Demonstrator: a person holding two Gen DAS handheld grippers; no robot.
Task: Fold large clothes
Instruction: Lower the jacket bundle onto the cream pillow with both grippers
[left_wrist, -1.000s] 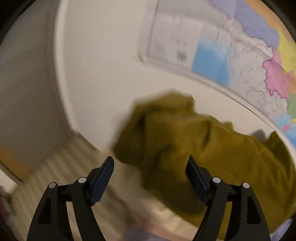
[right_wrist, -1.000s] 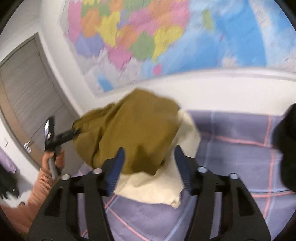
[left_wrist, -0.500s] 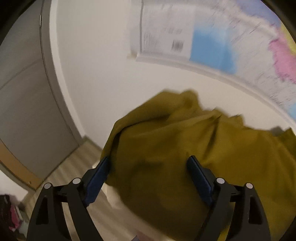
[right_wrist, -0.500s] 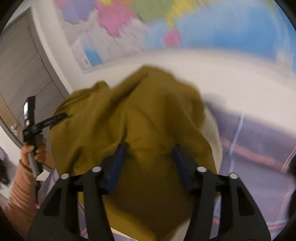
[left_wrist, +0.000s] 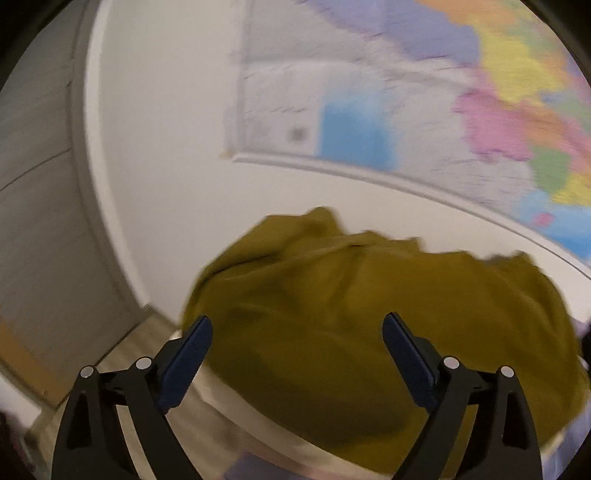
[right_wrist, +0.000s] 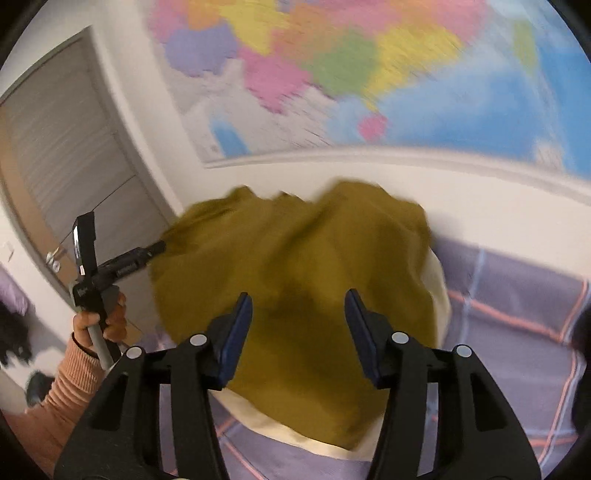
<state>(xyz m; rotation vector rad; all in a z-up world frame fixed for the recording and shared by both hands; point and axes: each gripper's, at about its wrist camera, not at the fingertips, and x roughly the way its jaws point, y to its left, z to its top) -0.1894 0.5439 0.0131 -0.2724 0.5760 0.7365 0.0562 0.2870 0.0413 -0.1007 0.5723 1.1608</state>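
An olive-green garment (left_wrist: 351, 314) lies bunched in a wide heap on a cream cloth layer (right_wrist: 439, 288), all of it blurred by motion. In the left wrist view my left gripper (left_wrist: 297, 319) stands wide open; the heap lies beyond and below its pads, which do not press it. Seen from the right wrist, the left gripper (right_wrist: 160, 244) reaches the heap's left edge, held by a hand (right_wrist: 110, 321) in an orange sleeve. My right gripper (right_wrist: 298, 295) has its jaws about half apart over the olive-green garment (right_wrist: 295, 266), and no fold is pinched.
A purple plaid sheet (right_wrist: 509, 295) covers the bed under the pile. A coloured wall map (right_wrist: 369, 74) hangs on the white wall right behind it. A grey door (right_wrist: 55, 147) stands at the left. Something dark (right_wrist: 583, 332) sits at the right edge.
The left jaws have spread wider. The garment has spread from a tight bunch into a broader heap toward the left gripper. It draped over the right fingertips half a second ago and now lies beyond them.
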